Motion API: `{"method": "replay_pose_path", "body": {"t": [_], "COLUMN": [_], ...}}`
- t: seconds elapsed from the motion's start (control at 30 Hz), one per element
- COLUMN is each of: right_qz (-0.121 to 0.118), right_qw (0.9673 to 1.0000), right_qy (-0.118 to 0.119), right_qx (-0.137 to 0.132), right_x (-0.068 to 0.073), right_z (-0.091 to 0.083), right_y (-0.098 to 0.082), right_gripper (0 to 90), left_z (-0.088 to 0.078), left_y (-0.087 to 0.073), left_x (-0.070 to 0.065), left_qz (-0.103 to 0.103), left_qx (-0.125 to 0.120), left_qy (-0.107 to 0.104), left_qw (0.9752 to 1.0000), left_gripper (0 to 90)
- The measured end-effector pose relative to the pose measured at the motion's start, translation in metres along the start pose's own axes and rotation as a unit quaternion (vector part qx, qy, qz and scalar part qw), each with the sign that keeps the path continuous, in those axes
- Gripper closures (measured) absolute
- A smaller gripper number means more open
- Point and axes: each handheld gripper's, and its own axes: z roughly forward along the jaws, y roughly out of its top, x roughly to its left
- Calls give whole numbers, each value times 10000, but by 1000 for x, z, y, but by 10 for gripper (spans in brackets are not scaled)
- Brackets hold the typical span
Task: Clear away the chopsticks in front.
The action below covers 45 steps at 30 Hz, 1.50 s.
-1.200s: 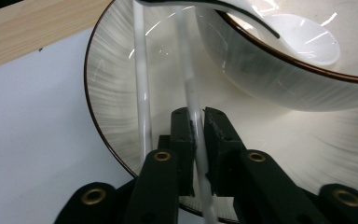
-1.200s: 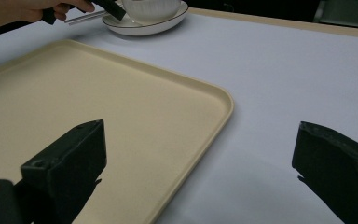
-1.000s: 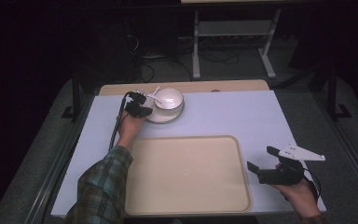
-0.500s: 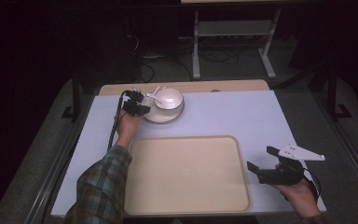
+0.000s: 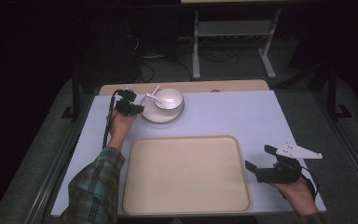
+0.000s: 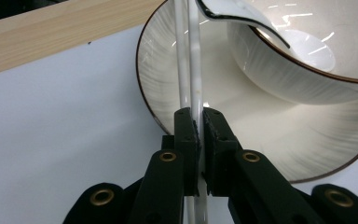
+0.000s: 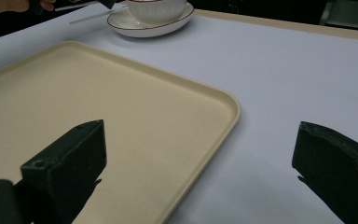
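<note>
A white ceramic spoon (image 6: pixel 193 70) rests its scoop end in a white bowl (image 5: pixel 170 99) that stands on a brown-rimmed white plate (image 5: pixel 161 116) at the far middle of the table. My left gripper (image 5: pixel 137 108) is at the plate's left edge, shut on the spoon's handle. In the left gripper view the handle runs straight between the closed pads (image 6: pixel 199 123). My right gripper (image 5: pixel 258 161) is held at the near right, beside the tray's right edge. Its jaws stand wide open (image 7: pixel 200 149) with nothing between them.
A large empty beige tray (image 5: pixel 186 138) lies at the near middle of the pale table cover; its right corner (image 7: pixel 228 100) is in the right gripper view. A wooden strip (image 5: pixel 233 86) runs along the far table edge. Beyond it are dark floor, cables and a metal stand.
My left gripper has lifted slightly with the spoon handle still in its grip. The right hand and its gripper have stayed where they were.
</note>
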Motion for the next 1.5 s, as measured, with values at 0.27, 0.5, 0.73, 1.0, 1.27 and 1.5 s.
{"method": "replay_pose_path", "body": {"t": [0.27, 0.5, 0.73, 1.0, 1.27, 1.5], "right_qz": [-18, -24, -22, -10, -7, -15], "right_qw": [10000, 10000, 10000, 10000, 10000, 10000], "right_qy": [37, 22, 15, 18, 19, 20], "right_qx": [0, 6, 5, -1, -7, 1], "right_x": [0, 1, 1, 1, 1, 1], "right_z": [2, 2, 2, 2, 1, 1], "right_y": [1, 1, 1, 1, 1, 1], "right_gripper": [23, 23, 23, 23, 23, 23], "left_z": [-11, -26, -38, -52, -68, -79], "left_y": [-5, -12, -21, -31, -45, -60], "left_x": [5, 8, 9, 7, 6, 1], "left_qz": [-66, -94, -75, -125, -129, -142], "left_qx": [20, 44, 79, 156, 222, 249], "left_qy": [13, -22, -76, -139, -244, -360], "left_qw": [10000, 9999, 9999, 9997, 9994, 9989], "left_gripper": [850, 850, 850, 850, 850, 850]}}
